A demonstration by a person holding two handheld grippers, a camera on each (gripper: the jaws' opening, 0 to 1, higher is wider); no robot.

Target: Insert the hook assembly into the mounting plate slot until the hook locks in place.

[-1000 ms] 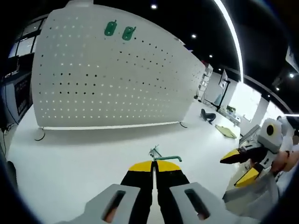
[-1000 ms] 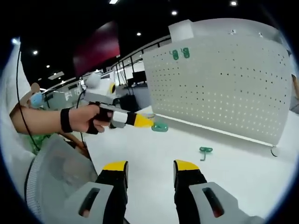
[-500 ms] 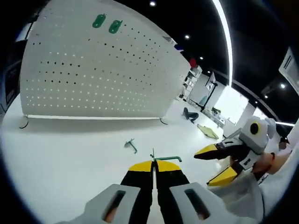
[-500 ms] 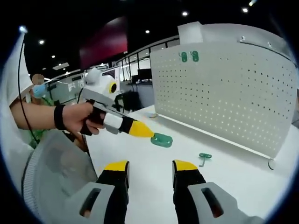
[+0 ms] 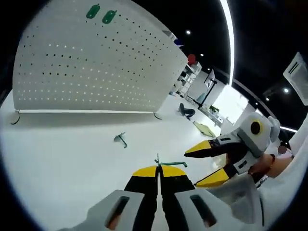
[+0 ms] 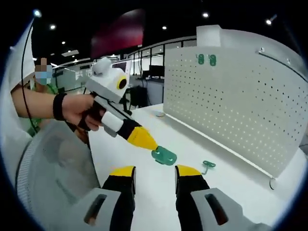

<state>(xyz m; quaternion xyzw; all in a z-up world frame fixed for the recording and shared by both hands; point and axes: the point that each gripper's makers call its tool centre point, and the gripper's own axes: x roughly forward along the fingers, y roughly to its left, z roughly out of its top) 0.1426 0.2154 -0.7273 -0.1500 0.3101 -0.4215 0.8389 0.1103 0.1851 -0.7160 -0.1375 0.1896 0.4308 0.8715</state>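
In the left gripper view, the left gripper (image 5: 158,172) has its yellow-tipped jaws pressed together on a green hook (image 5: 169,163), whose thin wire sticks out past the tips and bends to the right. In the right gripper view the same left gripper (image 6: 144,140) comes in from the left, held in a person's hand (image 6: 83,111) with a black wrist strap, and the flat green base of the hook (image 6: 163,156) shows at its tip, above the white table (image 6: 159,192).

The right gripper (image 6: 154,169) has its jaws parallel with a wide gap, and nothing sits between them. In the left gripper view it (image 5: 204,163) comes in from the right, its two yellow tips spread apart, close to the held hook.

A second green hook (image 5: 120,139) lies on the table (image 5: 62,159), between the grippers and the white pegboard (image 5: 91,62). In the right gripper view this loose hook (image 6: 208,165) lies just right of the grippers, near the foot of the pegboard (image 6: 240,101).

The pegboard stands upright at the far side of the table. Two green plates (image 5: 100,14) hang side by side near its top edge; in the right gripper view these plates (image 6: 206,59) sit near the top left corner.
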